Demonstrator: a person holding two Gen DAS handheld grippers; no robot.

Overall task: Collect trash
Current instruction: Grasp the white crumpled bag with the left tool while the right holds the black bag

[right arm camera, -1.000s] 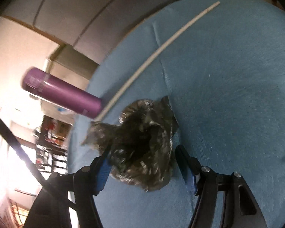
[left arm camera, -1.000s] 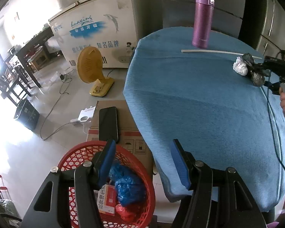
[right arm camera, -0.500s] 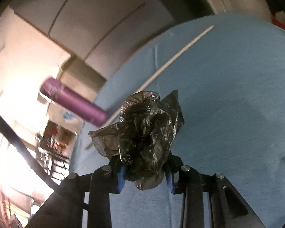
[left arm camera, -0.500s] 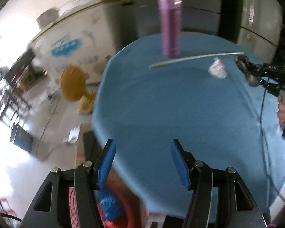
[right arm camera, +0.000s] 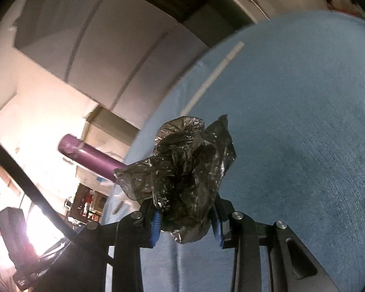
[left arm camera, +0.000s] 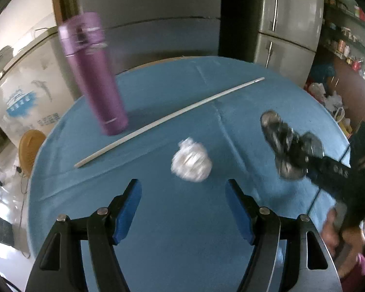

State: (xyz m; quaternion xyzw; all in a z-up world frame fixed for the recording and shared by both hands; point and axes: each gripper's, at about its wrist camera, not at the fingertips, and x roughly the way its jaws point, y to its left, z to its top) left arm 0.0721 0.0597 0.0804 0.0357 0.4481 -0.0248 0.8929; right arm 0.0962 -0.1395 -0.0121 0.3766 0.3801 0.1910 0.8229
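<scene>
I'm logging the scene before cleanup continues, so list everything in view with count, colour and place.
Paper wad: one, white, on the cloth ahead of the left gripper.
Plastic bag: one, crumpled, dark, clamped in the right gripper.
Flask: one, purple, upright at the table's far left.
Rod: one, white, lying across the cloth.
Tablecloth: one, blue, covering the table.
Fridge: one, silver, behind the table.
Left gripper: jaws opening, nothing between them.
Right gripper: shut on the bag.

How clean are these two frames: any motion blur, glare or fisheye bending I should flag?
Left wrist: motion blur smears the purple flask and white wad; the straight stick bows from fisheye. Right wrist: window glare blows out the lower left; the black bag stays sharp.
</scene>
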